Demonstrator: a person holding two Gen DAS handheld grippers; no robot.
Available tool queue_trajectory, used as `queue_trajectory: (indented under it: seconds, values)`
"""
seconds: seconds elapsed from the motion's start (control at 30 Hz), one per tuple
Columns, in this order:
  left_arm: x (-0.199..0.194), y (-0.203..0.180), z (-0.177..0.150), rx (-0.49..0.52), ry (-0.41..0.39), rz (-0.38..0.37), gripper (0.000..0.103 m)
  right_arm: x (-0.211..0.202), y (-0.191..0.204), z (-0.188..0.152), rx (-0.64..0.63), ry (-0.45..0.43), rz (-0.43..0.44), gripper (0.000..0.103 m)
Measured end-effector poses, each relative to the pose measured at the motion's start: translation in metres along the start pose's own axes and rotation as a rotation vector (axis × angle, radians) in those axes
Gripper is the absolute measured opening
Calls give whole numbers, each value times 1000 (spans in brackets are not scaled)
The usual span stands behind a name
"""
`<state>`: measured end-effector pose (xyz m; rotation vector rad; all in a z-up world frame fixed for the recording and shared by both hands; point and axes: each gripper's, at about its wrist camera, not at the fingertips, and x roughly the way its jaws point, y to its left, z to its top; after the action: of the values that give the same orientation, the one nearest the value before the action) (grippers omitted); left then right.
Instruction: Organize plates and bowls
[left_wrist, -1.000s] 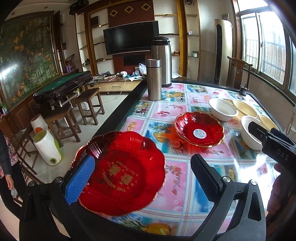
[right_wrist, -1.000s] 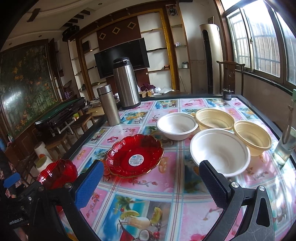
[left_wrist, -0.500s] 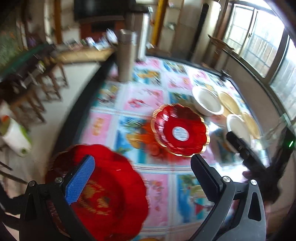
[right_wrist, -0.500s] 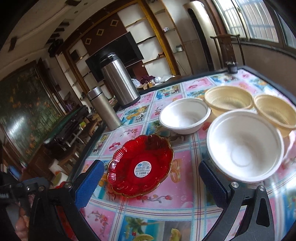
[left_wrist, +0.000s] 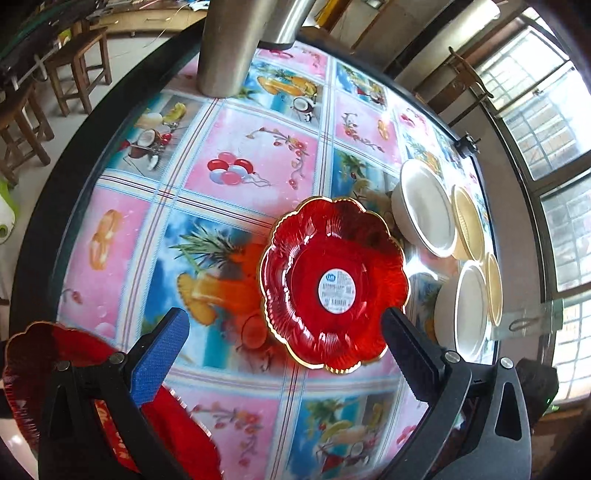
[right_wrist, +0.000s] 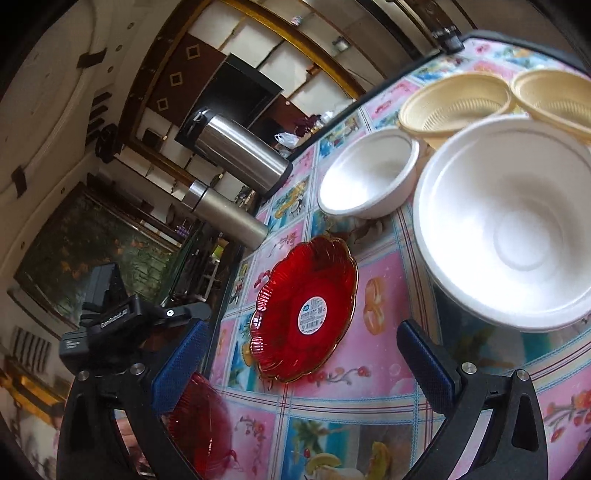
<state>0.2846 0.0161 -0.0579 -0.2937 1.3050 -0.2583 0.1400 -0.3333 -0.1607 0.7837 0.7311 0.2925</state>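
Observation:
A red scalloped plate with a gold rim and a white sticker (left_wrist: 334, 284) (right_wrist: 306, 310) lies flat on the patterned table. My left gripper (left_wrist: 284, 332) is open above its near edge and holds nothing. A second red plate with gold lettering (left_wrist: 44, 362) (right_wrist: 203, 417) lies at the table's near left edge, partly hidden by my blue left finger (left_wrist: 159, 354). My right gripper (right_wrist: 303, 347) is also open and empty, near the stickered plate. A large white bowl (right_wrist: 509, 221) (left_wrist: 467, 310), a smaller white bowl (right_wrist: 369, 173) (left_wrist: 424, 212) and two yellow bowls (right_wrist: 458, 103) (right_wrist: 554, 96) stand to the right.
A steel flask (left_wrist: 229, 48) (right_wrist: 225, 214) and a taller steel thermos (right_wrist: 236, 158) stand at the far left of the table. The left gripper's body (right_wrist: 110, 317) shows at the left of the right wrist view. A glass (left_wrist: 532, 321) stands at the right edge. Wooden stools (left_wrist: 74, 66) stand beyond the black table rim (left_wrist: 92, 122).
Both grippers moved forward and tilted down over the table. The lettered red plate slid from between my left fingers to the lower left; the stickered plate now lies between them.

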Motion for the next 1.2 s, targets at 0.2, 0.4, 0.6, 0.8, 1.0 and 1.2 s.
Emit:
queue_trajectory:
  seconds: [0.2,0.4,0.6,0.8,1.0,1.2]
  values:
    - [17,8,2,-100,50,-85,103,15,-3,-1,30,71,-28,87]
    - [27,14,-7,-152,59,-153,103,24,-13,2,55,81,-54,67]
    - [33,17,-8,-170,52,-155,101,35,-20,5,105,80,-79,54]
    - [40,12,-5,-147,59,-101,73,57,-32,7,188,135,-97,35]
    - [49,7,-1,-121,65,-76,37,65,-28,6,168,146,-105,25]
    - [53,9,-1,-119,60,-40,16,69,-38,4,205,152,-115,11]
